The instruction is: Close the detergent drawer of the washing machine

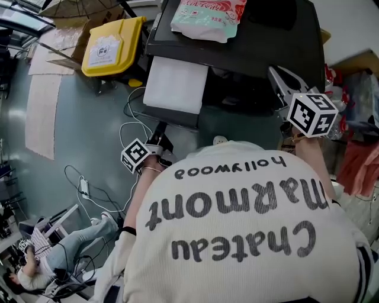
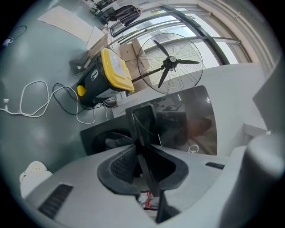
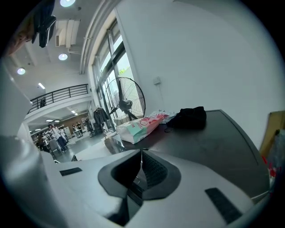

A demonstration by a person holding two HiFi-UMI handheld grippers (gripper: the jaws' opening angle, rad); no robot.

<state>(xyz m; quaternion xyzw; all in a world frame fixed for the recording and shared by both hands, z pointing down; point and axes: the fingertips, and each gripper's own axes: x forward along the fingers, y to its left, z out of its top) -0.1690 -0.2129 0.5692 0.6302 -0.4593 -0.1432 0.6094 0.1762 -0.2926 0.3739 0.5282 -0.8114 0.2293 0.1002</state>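
Head view: the detergent drawer stands pulled out from the washing machine at approx. 11 o'clock of frame, white top up, dark front lip toward the person. L gripper sits at the drawer's 6 o'clock. In the left gripper view, L gripper has its jaws narrow, pinched on the drawer's thin dark front panel, which runs edge-on up to 12 o'clock. R gripper is over the machine's dark top at 3 o'clock, well apart from the drawer. In the right gripper view its pads meet w/ nothing between them. A detergent bag lies on the top at 12 o'clock. A yellow bin stands on the floor at 10 o'clock.
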